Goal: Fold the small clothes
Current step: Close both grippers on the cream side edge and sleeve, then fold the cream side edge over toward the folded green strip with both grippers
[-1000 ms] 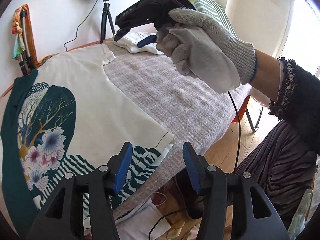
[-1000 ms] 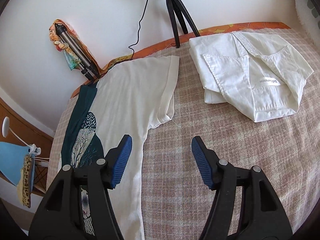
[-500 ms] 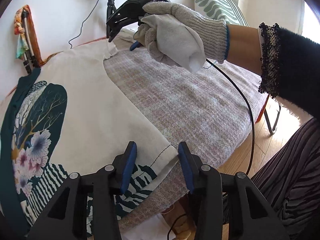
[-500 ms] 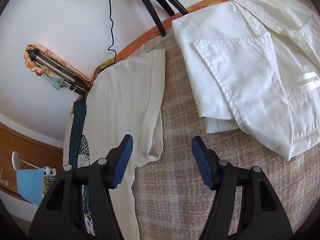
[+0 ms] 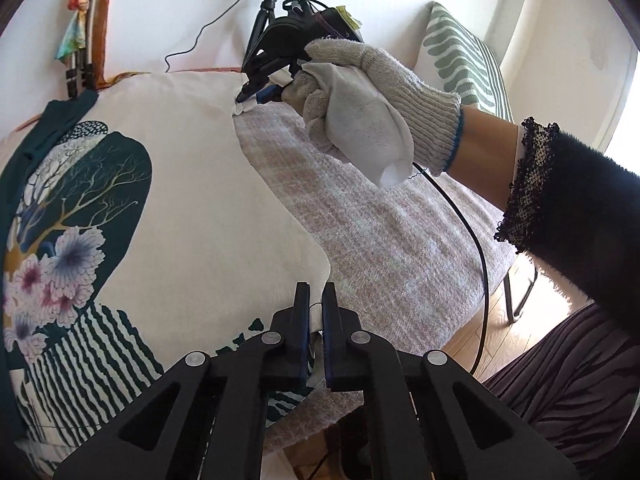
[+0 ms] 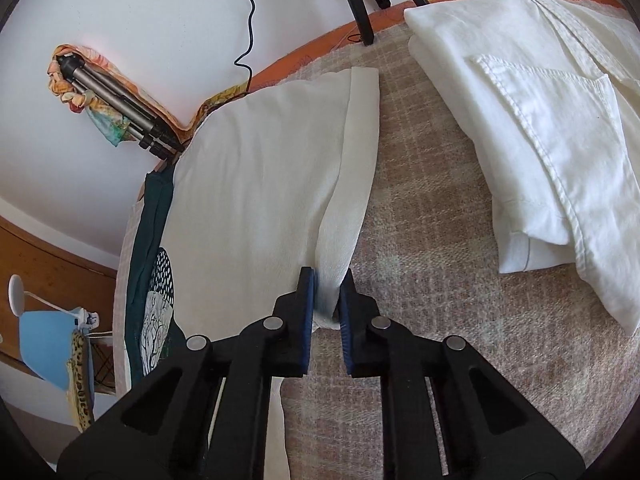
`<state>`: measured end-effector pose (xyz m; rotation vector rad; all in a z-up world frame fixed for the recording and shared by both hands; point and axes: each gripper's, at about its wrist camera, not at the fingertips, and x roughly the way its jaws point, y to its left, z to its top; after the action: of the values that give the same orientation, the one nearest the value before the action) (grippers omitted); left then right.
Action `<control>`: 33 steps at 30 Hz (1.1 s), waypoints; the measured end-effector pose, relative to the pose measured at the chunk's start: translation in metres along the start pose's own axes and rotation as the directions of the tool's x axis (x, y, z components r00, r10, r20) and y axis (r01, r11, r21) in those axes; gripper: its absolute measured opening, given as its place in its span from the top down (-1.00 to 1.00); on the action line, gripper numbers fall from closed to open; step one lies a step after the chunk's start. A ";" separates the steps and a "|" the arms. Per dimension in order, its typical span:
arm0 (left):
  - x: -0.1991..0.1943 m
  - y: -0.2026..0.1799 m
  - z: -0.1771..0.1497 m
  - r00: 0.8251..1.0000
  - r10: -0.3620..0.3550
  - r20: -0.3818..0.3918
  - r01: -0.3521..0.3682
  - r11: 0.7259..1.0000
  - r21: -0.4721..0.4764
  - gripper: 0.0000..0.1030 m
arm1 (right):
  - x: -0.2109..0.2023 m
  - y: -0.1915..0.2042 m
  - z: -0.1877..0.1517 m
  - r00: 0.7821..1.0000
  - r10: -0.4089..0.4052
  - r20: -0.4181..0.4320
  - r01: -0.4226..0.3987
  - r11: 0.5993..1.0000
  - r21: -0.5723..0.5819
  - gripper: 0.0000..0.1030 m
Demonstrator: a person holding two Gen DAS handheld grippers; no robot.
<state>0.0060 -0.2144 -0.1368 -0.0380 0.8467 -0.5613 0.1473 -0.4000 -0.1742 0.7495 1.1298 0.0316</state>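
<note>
A cream T-shirt [image 5: 192,208] with a teal tree-and-flower print lies flat on the checked blanket [image 5: 380,232]. My left gripper [image 5: 316,300] is shut on its near hem corner at the bed's edge. At the far end, a gloved hand [image 5: 360,96] holds my right gripper [image 5: 260,94] down on the shirt's sleeve. In the right wrist view the right gripper [image 6: 326,296] is closing its jaws. The sleeve [image 6: 356,160] is bunched between the blue pads, which press on it. The rest of the T-shirt [image 6: 260,184] spreads away to the left.
A folded white shirt [image 6: 540,120] lies on the blanket [image 6: 440,280] to the right of the sleeve. A ring-light tripod [image 6: 360,0] stands at the bed's far edge, and a striped pillow [image 5: 460,52] leans behind. A black cable [image 5: 472,240] hangs over the bedside by the person's skirt [image 5: 560,392].
Both grippers went from open to closed on the T-shirt: the left on the hem corner, the right on the sleeve after coming down and toward it.
</note>
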 end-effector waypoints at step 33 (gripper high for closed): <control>-0.044 0.081 -0.030 0.992 -0.021 0.125 0.056 0.957 -0.283 0.94 | 0.019 0.119 0.017 0.953 -0.299 0.051 0.302 0.926 -0.228 -0.17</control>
<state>-0.0022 -0.1185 -0.1468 -0.3509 0.8042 -0.4638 0.2101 -0.3113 -0.1200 0.3609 1.1921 -0.0989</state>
